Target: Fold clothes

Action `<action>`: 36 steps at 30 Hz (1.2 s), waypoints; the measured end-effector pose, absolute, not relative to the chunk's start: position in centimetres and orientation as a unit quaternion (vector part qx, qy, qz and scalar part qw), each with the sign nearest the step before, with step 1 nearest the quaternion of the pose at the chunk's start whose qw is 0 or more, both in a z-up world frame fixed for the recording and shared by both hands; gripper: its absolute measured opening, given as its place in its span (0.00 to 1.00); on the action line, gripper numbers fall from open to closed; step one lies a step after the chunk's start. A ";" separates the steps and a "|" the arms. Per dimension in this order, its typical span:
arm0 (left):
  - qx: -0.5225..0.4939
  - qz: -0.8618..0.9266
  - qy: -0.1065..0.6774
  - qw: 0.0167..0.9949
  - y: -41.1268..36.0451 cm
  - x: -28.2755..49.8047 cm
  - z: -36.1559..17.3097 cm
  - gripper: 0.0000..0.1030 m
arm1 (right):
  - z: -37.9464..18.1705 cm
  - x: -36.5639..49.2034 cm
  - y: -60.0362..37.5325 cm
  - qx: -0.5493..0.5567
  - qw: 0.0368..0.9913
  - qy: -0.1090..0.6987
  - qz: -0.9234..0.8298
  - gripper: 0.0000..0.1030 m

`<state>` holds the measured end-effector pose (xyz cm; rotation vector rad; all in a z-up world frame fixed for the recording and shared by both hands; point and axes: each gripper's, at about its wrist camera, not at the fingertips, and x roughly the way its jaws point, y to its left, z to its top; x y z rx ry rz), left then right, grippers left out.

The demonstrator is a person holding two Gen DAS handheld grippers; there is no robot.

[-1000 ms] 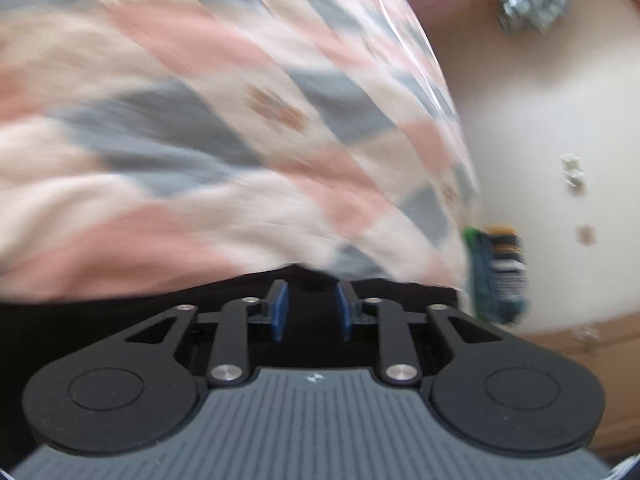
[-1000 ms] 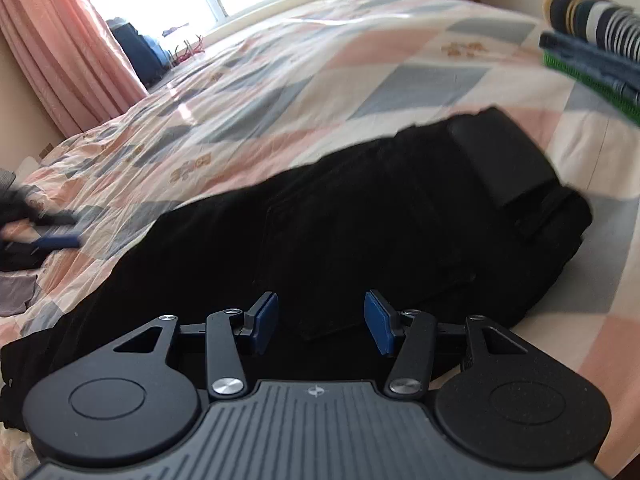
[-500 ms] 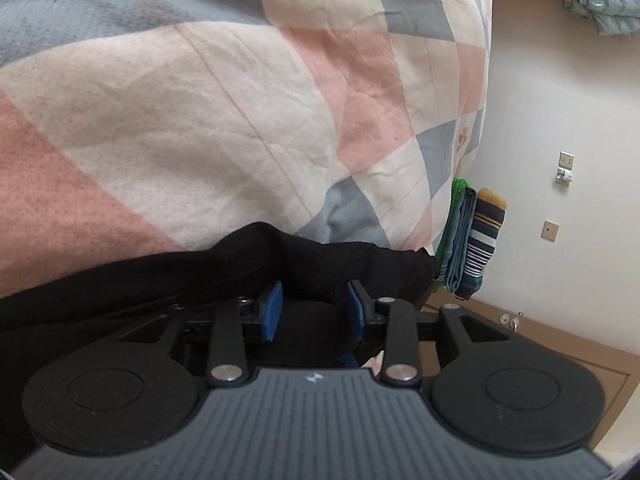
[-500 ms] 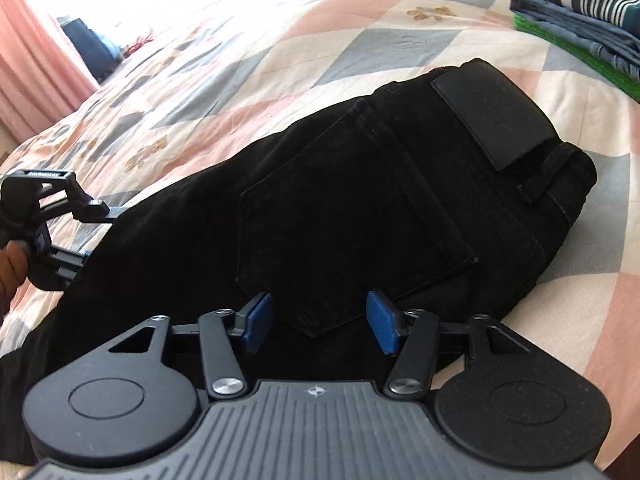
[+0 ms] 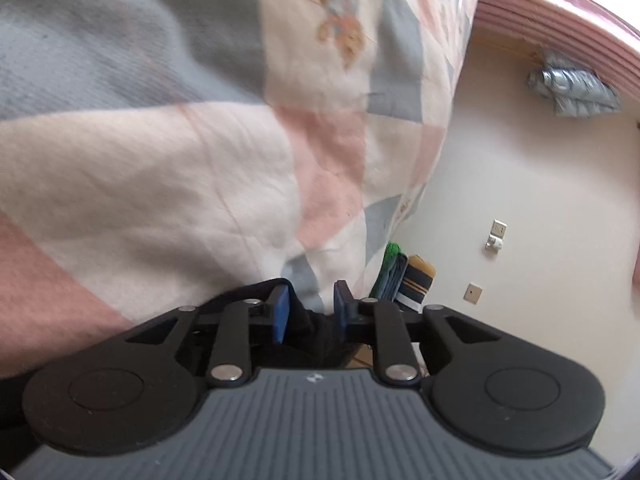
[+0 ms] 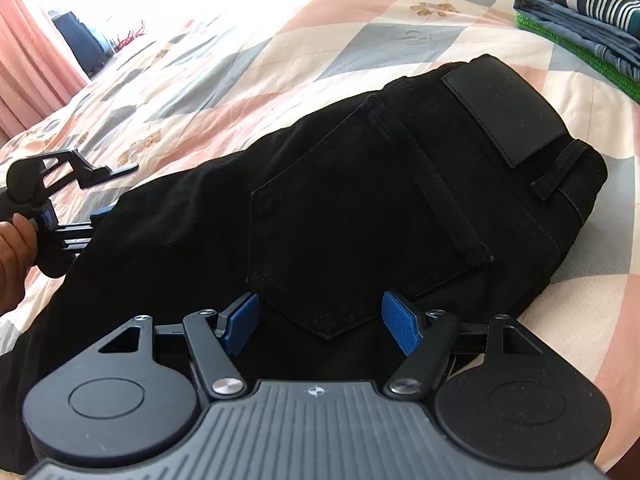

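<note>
Nearer now, black jeans (image 6: 360,208) folded lengthwise

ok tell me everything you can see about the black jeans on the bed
The black jeans lie flat on the patchwork quilt, back side up, seemingly folded lengthwise. Dark denim, with a stitched back pocket, a black leather-look waistband patch and a belt loop; the waist points toward the folded clothes stack. The right hand-held gripper hovers open above the pocket; the left hand-held gripper has black fabric between its fingers at the leg end.
</note>
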<state>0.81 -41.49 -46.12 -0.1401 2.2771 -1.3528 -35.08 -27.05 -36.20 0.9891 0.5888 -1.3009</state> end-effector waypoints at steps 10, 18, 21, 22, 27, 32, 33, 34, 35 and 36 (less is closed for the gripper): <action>0.047 -0.541 0.804 0.243 -43.5 -2.2 -43.3 0.23 | -36.6 -35.2 -27.4 0.444 0.640 0.248 -0.576 0.74; -0.082 -0.438 0.861 0.244 -42.8 1.2 -47.0 0.22 | -36.5 -34.7 -27.7 0.437 0.646 0.261 -0.569 0.73; -0.108 -0.478 0.826 0.277 -42.5 2.9 -44.8 0.16 | -35.8 -34.3 -27.8 0.424 0.646 0.291 -0.564 0.67; -0.116 -0.491 0.814 0.288 -42.4 3.5 -44.1 0.14 | -35.4 -34.3 -27.8 0.420 0.643 0.299 -0.567 0.62; -0.045 -0.601 0.725 0.332 -42.5 4.0 -37.7 0.14 | -31.9 -35.6 -29.2 0.360 0.662 0.269 -0.600 0.36; 0.101 -0.726 0.625 0.268 -39.8 -4.3 -35.2 0.15 | -32.1 -36.4 -33.9 0.292 0.685 0.276 -0.608 0.34; 0.120 -0.735 0.606 0.279 -39.4 -5.4 -35.8 0.15 | -32.8 -36.5 -34.8 0.285 0.684 0.286 -0.608 0.34; 0.138 -0.743 0.581 0.301 -39.4 -6.4 -36.6 0.15 | -33.7 -36.8 -35.7 0.285 0.683 0.297 -0.603 0.34; 0.157 -0.744 0.560 0.329 -39.8 -6.8 -38.0 0.14 | -34.7 -37.0 -36.5 0.291 0.685 0.303 -0.595 0.33; 0.170 -0.742 0.547 0.350 -40.1 -7.1 -39.3 0.02 | -35.6 -37.1 -37.2 0.297 0.687 0.305 -0.589 0.31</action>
